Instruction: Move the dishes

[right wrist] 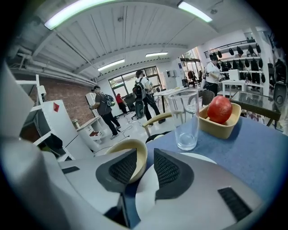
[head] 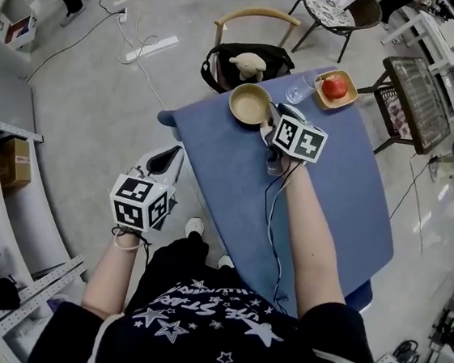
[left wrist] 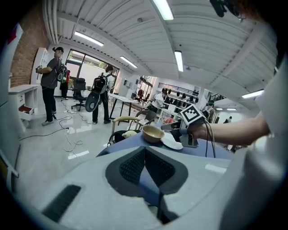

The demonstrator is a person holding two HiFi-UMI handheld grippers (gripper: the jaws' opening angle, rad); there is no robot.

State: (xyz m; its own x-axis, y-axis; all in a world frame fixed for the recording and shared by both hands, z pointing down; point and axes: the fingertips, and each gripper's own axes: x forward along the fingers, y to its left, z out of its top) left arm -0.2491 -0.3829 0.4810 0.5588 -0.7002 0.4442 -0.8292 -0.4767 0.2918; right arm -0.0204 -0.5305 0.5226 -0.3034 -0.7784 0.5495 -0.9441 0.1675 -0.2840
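On the blue table stand a tan bowl, a white plate, a clear glass and a square tan dish holding a red apple. My right gripper hangs low over the plate's near edge, just right of the bowl. Its jaws stand a little apart and the pads press on nothing. My left gripper stays off the table's left side, jaw tips together, empty.
Beyond the table's far end are a wooden chair and a black bag holding a plush toy. A wire rack stands to the right. Cables lie on the floor at the far left. Several people stand in the background.
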